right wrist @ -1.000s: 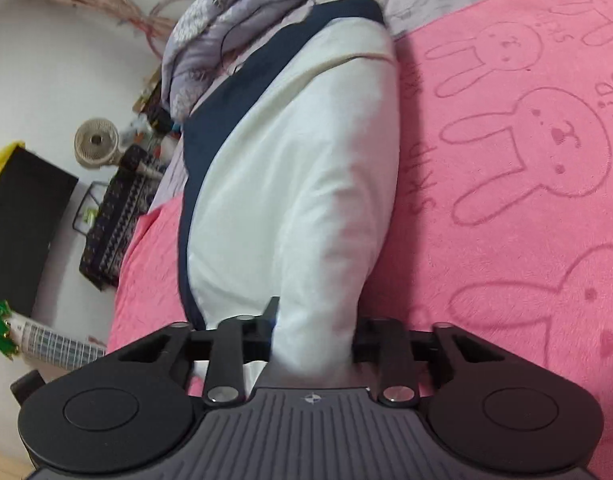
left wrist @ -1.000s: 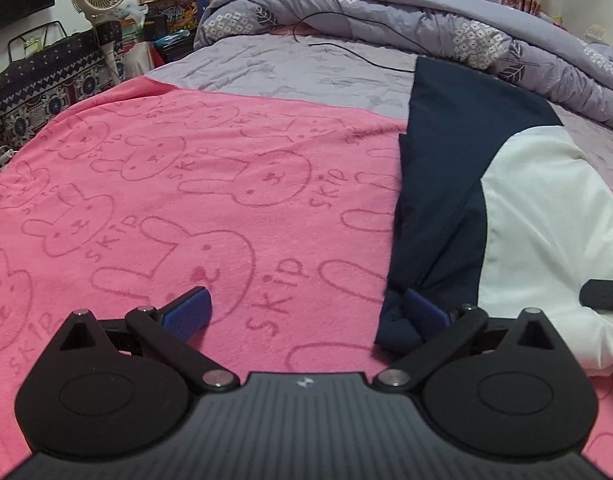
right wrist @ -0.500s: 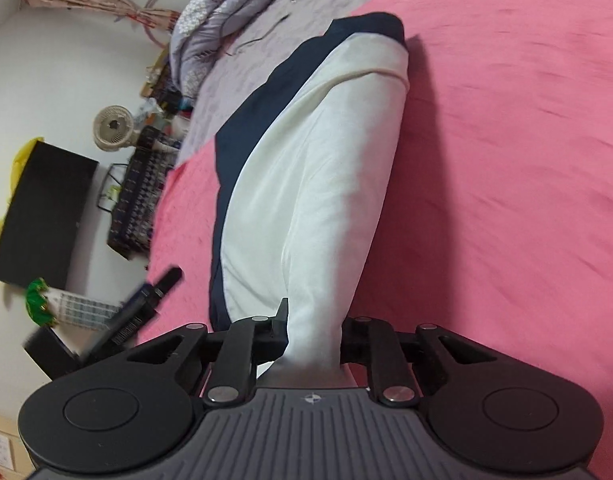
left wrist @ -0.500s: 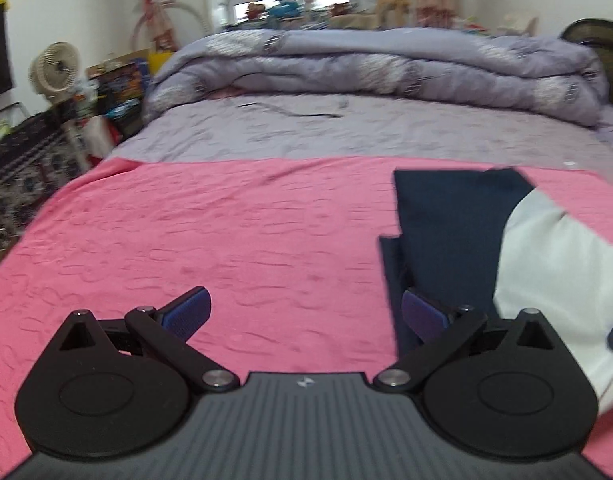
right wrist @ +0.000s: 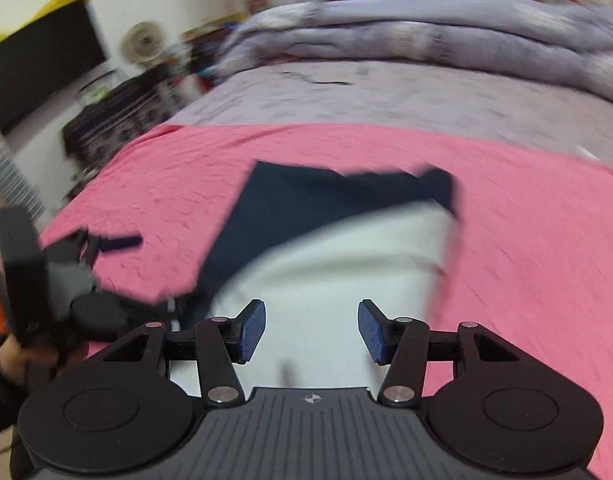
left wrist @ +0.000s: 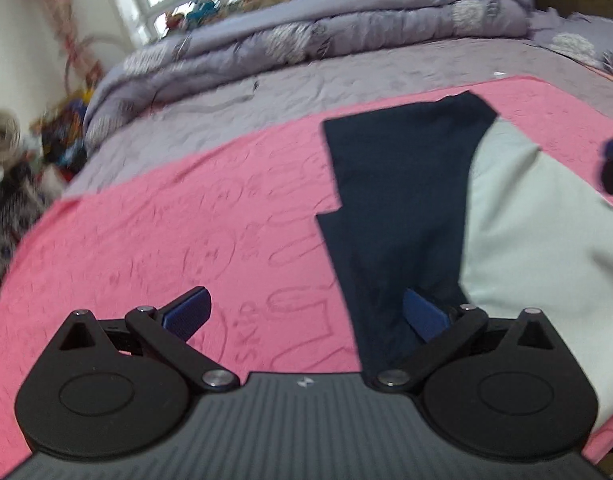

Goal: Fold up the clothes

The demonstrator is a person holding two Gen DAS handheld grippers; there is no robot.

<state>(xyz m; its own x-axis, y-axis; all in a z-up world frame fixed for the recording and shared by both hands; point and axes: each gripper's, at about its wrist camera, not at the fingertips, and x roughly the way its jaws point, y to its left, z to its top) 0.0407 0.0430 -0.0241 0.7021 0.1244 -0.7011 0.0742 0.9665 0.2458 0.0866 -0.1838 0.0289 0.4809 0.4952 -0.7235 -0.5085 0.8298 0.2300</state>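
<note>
The navy-and-white shirt (right wrist: pixel 338 264) is lying partly folded on the pink blanket (left wrist: pixel 166 240); right gripper (right wrist: pixel 311 330) is opening, nothing gripped; left gripper (left wrist: pixel 306 316) is spread wide, empty; further folds appear outstanding.

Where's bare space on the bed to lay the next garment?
Free: pink blanket left of the navy-and-white garment, and a strip right of it. The lavender sheet beyond is bare except for a cable. Crowded: the duvet at the far edge.
</note>
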